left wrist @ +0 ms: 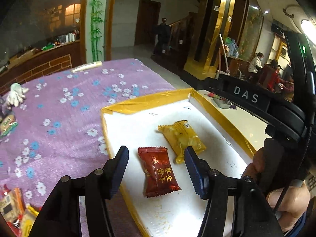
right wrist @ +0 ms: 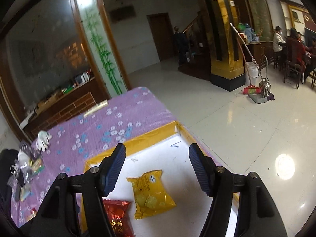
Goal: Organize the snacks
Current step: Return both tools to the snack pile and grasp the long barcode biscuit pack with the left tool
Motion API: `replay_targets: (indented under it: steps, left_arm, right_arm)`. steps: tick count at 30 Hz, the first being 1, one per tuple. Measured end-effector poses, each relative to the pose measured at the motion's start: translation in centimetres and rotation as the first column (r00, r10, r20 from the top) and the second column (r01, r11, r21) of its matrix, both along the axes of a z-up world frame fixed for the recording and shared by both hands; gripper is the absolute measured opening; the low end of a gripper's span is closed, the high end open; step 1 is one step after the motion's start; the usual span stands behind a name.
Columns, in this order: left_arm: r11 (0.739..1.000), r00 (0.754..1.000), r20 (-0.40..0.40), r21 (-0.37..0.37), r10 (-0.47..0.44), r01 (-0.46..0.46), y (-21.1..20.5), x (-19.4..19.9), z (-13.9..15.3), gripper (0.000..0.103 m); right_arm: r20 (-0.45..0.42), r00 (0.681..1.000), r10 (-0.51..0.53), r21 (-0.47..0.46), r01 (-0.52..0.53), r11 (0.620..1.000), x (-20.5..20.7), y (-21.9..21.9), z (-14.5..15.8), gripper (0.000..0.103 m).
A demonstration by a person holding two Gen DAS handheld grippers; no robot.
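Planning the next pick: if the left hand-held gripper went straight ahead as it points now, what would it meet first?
Probably the red snack packet, lying between the open fingers of the left hand-held gripper on the tray; depth is uncertain.

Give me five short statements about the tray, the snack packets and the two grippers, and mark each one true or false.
1. The red foil snack packet lies inside the white tray with yellow taped edges. True.
2. The yellow plastic snack packet is on the purple floral cloth. False: it lies in the tray, beside the red packet.
3. The left gripper has its jaws open and holds nothing. True.
4. The right gripper is shut on the yellow packet. False: its jaws are open, above the packet.
5. A white glove lies on the cloth. True.
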State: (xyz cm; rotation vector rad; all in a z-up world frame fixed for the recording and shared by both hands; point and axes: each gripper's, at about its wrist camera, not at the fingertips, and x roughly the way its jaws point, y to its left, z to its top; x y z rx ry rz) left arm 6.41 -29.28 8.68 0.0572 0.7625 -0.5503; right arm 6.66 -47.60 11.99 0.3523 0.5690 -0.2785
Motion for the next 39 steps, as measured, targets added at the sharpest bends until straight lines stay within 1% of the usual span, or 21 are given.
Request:
replay_targets:
  steps: [2, 4, 9, 13, 16, 18, 19, 22, 23, 25, 27, 28, 29, 31, 32, 33, 34, 35, 36, 38, 39]
  left_arm:
    - [1.0, 1.0, 0.0, 0.003, 0.017, -0.017, 0.4, -0.2, 0.4, 0.062]
    - [0.999, 0.999, -0.011, 0.009, 0.04, -0.04, 0.9, -0.4, 0.8, 0.062]
    - [0.995, 0.995, -0.041, 0.009, 0.096, -0.096, 3.8, -1.4, 1.8, 0.062]
    - [0.991, 0.991, -0.022, -0.004, 0.131, -0.131, 8.1, -3.6, 3.1, 0.063]
    - [0.989, 0.989, -0.02, -0.005, 0.148, -0.148, 11.9, -5.3, 3.7, 0.07]
    - [0.986, 0.986, -0.016, -0.009, 0.164, -0.164, 15.4, -6.6, 4.0, 0.071]
    - [0.984, 0.984, -0.015, -0.006, 0.179, -0.179, 17.3, -7.2, 4.0, 0.074]
    - [0.97, 0.97, -0.015, 0.022, 0.244, -0.244, 22.6, -8.1, 3.2, 0.079]
    - [0.963, 0.963, -0.017, 0.038, 0.269, -0.268, 24.1, -8.2, 2.8, 0.079]
    - [0.946, 0.947, -0.033, 0.068, 0.32, -0.317, 27.0, -7.8, 1.7, 0.079]
    - [0.935, 0.932, -0.088, 0.077, 0.353, -0.347, 29.8, -6.7, 0.5, 0.079]
    - [0.931, 0.924, -0.116, 0.075, 0.365, -0.358, 31.1, -5.9, -0.2, 0.079]
    - [0.928, 0.918, -0.139, 0.081, 0.371, -0.363, 32.0, -5.1, -0.7, 0.079]
    - [0.927, 0.909, -0.179, 0.086, 0.375, -0.366, 33.0, -3.3, -1.6, 0.079]
    - [0.929, 0.907, -0.202, 0.078, 0.369, -0.361, 33.4, -2.3, -2.1, 0.079]
    - [0.927, 0.899, -0.228, 0.072, 0.374, -0.367, 33.8, -1.2, -2.7, 0.079]
    - [0.931, 0.896, -0.257, 0.054, 0.362, -0.36, 33.9, -0.2, -3.2, 0.079]
    - [0.944, 0.904, -0.281, 0.019, 0.322, -0.33, 33.9, 0.5, -3.4, 0.079]
    - [0.953, 0.911, -0.297, -0.005, 0.287, -0.302, 33.6, 1.2, -3.7, 0.079]
    - [0.956, 0.912, -0.298, 0.003, 0.281, -0.293, 32.9, 2.5, -4.2, 0.079]
    - [0.96, 0.914, -0.306, -0.001, 0.268, -0.281, 32.5, 3.2, -4.5, 0.079]
  right_arm:
    - [0.011, 1.0, 0.002, 0.025, -0.002, 1.0, -0.1, -0.3, 0.2, 0.066]
    - [0.03, 0.999, 0.029, 0.044, -0.03, 0.999, -0.3, -0.3, 0.4, 0.066]
    - [0.047, 0.997, 0.054, -0.002, -0.054, 0.999, -0.6, 0.8, 1.2, 0.066]
    - [0.058, 0.995, 0.08, -0.063, -0.076, 0.995, -0.8, 2.1, 1.9, 0.066]
    - [0.033, 0.994, 0.108, -0.113, -0.104, 0.988, -1.0, 3.6, 2.5, 0.066]
    - [0.001, 0.99, 0.144, -0.09, -0.143, 0.986, -1.5, 5.3, 3.2, 0.066]
    - [-0.01, 0.985, 0.171, -0.079, -0.171, 0.982, -1.7, 6.1, 3.4, 0.066]
    - [-0.035, 0.948, 0.317, -0.06, -0.318, 0.946, -3.1, 10.3, 4.2, 0.066]
    - [-0.055, 0.916, 0.397, 0.003, -0.397, 0.918, -3.4, 12.0, 4.0, 0.067]
    - [-0.079, 0.864, 0.498, 0.12, -0.488, 0.865, -3.5, 14.2, 3.3, 0.067]
    - [-0.102, 0.812, 0.575, 0.221, -0.545, 0.809, -3.4, 17.0, 2.3, 0.067]
    - [-0.114, 0.794, 0.597, 0.243, -0.56, 0.792, -3.4, 18.4, 1.8, 0.067]
    - [-0.118, 0.783, 0.611, 0.253, -0.571, 0.781, -3.4, 19.5, 1.3, 0.067]
    - [-0.101, 0.78, 0.618, 0.263, -0.578, 0.773, -3.1, 21.5, 0.2, 0.067]
    - [-0.082, 0.777, 0.624, 0.266, -0.587, 0.765, -3.1, 22.1, -0.3, 0.067]
    - [-0.067, 0.769, 0.635, 0.26, -0.601, 0.756, -3.0, 22.7, -1.0, 0.067]
    - [-0.072, 0.759, 0.647, 0.249, -0.615, 0.748, -2.7, 23.2, -1.7, 0.067]
    - [-0.077, 0.742, 0.666, 0.243, -0.634, 0.734, -2.5, 23.5, -2.4, 0.067]
    - [-0.072, 0.734, 0.675, 0.239, -0.645, 0.726, -2.8, 23.4, -2.6, 0.067]
    - [-0.069, 0.737, 0.672, 0.211, -0.648, 0.732, -2.6, 23.2, -2.8, 0.067]
    - [-0.068, 0.732, 0.678, 0.212, -0.653, 0.727, -2.6, 23.1, -2.9, 0.067]
